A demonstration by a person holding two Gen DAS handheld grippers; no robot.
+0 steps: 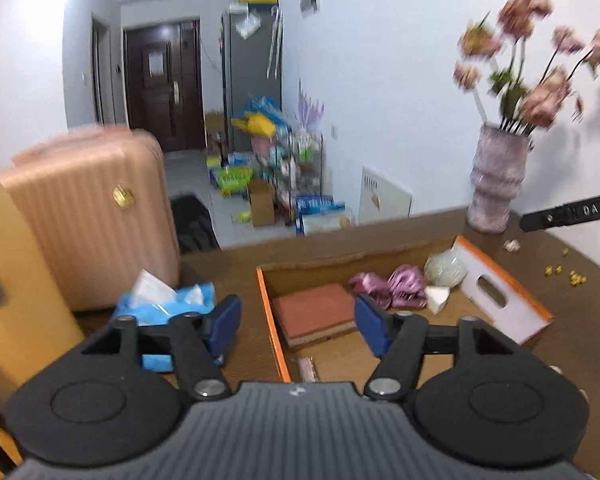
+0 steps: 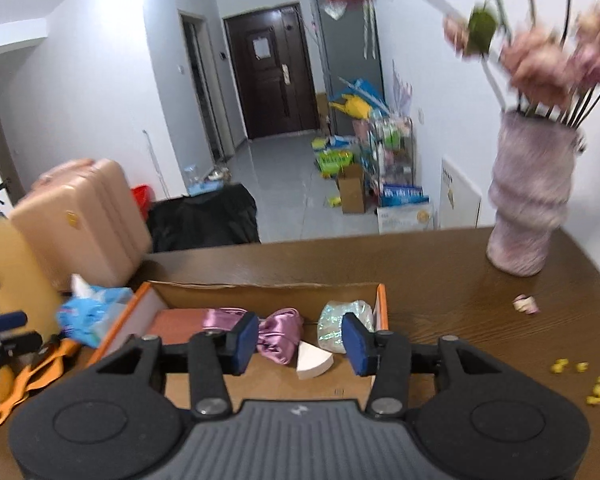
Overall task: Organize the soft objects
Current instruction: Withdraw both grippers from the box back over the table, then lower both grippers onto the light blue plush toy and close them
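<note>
- Blue-wrapped tissue pack lies left of the box, one only: light, crushable, best pinched across its middle.
- Inside the box: one brick-red sponge, one slippery pink satin scrunchie, one white wedge, one iridescent puff.
- Left gripper and right gripper both gape, empty.

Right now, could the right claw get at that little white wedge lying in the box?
Probably yes. The right claw is open and empty, and the white wedge lies just ahead between its fingers, on the floor of the open-topped box. Only the pink satin bow lies close beside it.
</note>
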